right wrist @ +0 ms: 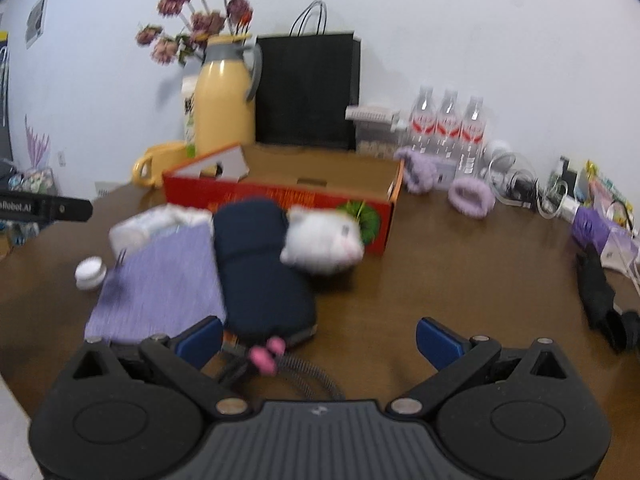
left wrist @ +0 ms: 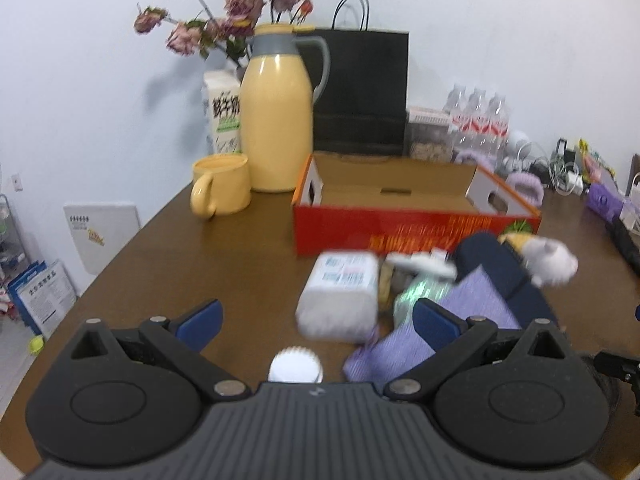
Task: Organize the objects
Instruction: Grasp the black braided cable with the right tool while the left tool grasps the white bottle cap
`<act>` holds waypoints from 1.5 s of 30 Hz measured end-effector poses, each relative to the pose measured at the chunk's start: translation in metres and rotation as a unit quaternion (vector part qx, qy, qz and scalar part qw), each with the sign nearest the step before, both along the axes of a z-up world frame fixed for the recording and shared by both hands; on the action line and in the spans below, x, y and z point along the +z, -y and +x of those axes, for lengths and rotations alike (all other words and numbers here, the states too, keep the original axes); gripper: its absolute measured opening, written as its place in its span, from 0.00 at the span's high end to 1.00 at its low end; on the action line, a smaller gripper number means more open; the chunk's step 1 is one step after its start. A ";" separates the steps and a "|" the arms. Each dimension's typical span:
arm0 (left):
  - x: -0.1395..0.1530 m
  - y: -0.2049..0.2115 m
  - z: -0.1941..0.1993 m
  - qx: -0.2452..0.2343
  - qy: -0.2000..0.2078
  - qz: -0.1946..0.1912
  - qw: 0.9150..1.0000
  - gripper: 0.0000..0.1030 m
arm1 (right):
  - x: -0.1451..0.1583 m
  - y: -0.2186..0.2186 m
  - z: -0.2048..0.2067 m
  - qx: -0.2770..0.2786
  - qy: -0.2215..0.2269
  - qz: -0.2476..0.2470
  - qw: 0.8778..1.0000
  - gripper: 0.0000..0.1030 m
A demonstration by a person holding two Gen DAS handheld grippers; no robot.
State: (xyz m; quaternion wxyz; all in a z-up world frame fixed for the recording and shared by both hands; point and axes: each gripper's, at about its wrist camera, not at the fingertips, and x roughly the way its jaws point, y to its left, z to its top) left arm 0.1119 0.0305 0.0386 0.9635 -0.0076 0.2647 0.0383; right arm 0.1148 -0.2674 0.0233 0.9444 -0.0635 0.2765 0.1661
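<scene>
1. Red cardboard box [left wrist: 416, 220] sits mid-desk [left wrist: 240, 264], open top; visible interior looks bare.
2. Plush toy [right wrist: 324, 240], navy pouch [right wrist: 256, 264], purple cloth [right wrist: 160, 284] and tissue pack [left wrist: 340, 292] crowd its front wall.
3. Bare desk lies toward the left edge.
4. Left gripper [left wrist: 316, 320] and right gripper [right wrist: 320, 336]: both spread wide, holding nothing.

Your pile in front of the red cardboard box [left wrist: 416, 228] is motion-blurred in both views: you cannot read the label on the white soft packet [left wrist: 340, 296], and the greenish item [left wrist: 420, 292] behind the lilac ribbed cloth [right wrist: 160, 288] stays unidentifiable. The dark navy pouch [right wrist: 256, 264] hides part of the white plush toy [right wrist: 324, 244]. Beneath your right wrist camera, a pink-tipped coiled cable [right wrist: 268, 356] disappears behind the housing.
</scene>
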 end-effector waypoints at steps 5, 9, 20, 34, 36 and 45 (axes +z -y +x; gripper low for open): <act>-0.015 -0.011 -0.014 0.010 -0.022 -0.003 1.000 0.00 | -0.016 -0.004 -0.009 0.012 -0.028 -0.012 0.999 0.00; -0.023 -0.021 -0.024 0.017 -0.031 -0.010 0.999 0.00 | -0.023 -0.005 -0.015 0.020 -0.042 -0.019 0.999 0.00; -0.036 -0.034 -0.026 0.026 -0.054 -0.009 0.998 0.00 | -0.039 -0.006 -0.005 0.024 -0.075 -0.013 0.997 0.00; -0.054 -0.047 0.001 0.048 -0.071 -0.004 0.996 0.00 | -0.040 -0.009 0.004 0.030 -0.048 0.003 0.998 0.14; -0.056 -0.048 0.005 0.048 -0.074 -0.003 0.996 0.00 | -0.040 -0.008 0.002 0.026 -0.045 0.005 0.999 0.15; -0.063 -0.040 0.027 0.029 -0.078 0.003 0.997 0.00 | -0.037 -0.003 -0.005 0.008 -0.020 0.007 1.000 0.16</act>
